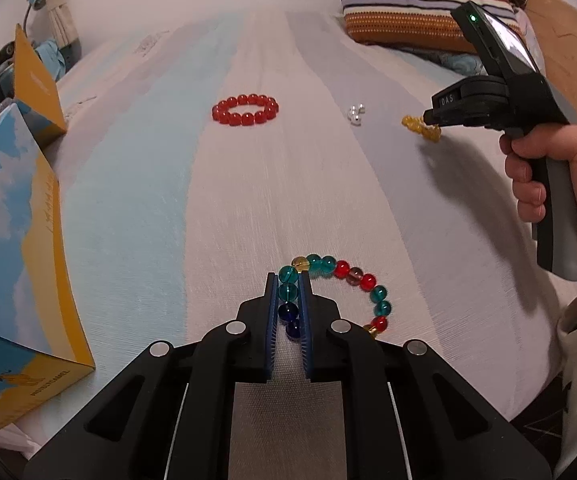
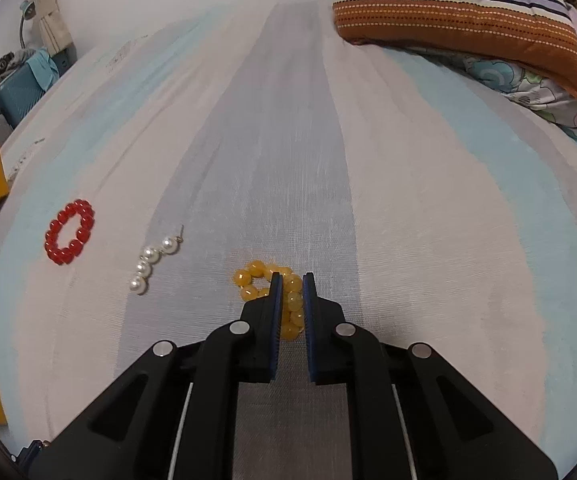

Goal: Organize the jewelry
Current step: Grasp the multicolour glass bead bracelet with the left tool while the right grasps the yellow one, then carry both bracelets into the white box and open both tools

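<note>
L gripper [image 1: 288, 280]: clamped on the multicolour bead bracelet [image 1: 340, 280], teal + dark blue beads between the pads, rest of the loop curling off to the right on the sheet
R gripper [image 2: 291, 280]: clamped on the yellow bead bracelet [image 2: 272, 292], a run of beads between the pads, other part bunched left of the fingers
R hand [image 1: 548, 188]: wrapped round the tool handle, seen from L cam
Step (judged): both pieces pinched, lift looks next
How to do well: raise straight + slow so the slack loops trail w/o snagging the weave; keep squeeze steady, round beads may roll out; keep the two hands apart so strands don't tangle
Still lying: red bead bracelet [image 1: 245, 110] further up the sheet; pearl string [image 2: 154, 258] betw red + yellow
Box [image 1: 20, 264]: yellow/blue carton at left edge, prob. the destination, can't confirm
Surface: bed sheet [image 1: 248, 200], pale pink/blue/grey stripes, soft, gives under pressure
Room: striped pillow [image 2: 456, 8] at far end, clutter + lamp far left, white wall
</note>
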`<state>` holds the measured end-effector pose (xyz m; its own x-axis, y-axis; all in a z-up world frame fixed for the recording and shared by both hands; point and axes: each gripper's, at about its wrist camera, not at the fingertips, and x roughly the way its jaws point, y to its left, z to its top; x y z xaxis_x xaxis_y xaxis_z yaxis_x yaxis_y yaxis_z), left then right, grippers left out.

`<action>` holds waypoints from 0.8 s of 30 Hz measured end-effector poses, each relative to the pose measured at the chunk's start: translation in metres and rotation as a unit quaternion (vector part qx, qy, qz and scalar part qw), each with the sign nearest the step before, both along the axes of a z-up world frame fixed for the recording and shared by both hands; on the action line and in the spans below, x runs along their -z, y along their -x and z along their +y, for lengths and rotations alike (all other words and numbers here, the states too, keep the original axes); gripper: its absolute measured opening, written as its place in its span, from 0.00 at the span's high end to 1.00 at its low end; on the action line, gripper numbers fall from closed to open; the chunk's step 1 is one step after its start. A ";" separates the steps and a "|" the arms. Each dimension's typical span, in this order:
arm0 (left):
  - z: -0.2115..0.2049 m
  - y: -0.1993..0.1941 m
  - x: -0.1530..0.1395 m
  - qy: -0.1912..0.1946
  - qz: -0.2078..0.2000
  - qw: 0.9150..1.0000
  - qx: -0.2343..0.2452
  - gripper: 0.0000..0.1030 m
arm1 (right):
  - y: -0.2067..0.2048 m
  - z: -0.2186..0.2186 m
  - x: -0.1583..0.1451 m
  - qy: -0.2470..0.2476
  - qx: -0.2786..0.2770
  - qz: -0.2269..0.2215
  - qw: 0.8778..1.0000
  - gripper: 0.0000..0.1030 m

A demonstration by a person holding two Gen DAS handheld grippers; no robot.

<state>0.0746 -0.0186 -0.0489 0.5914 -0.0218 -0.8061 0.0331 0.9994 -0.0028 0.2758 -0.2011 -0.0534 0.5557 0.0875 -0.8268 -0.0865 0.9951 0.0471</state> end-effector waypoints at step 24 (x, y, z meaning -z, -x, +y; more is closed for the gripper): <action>0.011 0.000 -0.043 0.025 -0.021 0.999 -0.016 0.91 | 0.037 -0.007 -0.042 -0.028 -0.003 -0.037 0.999 0.91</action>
<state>0.0744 -0.0074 -0.0058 0.6249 -0.0424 -0.7795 0.0028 0.9986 -0.0521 0.2387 -0.2081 -0.0117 0.6151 0.1360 -0.7766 -0.0971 0.9906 0.0966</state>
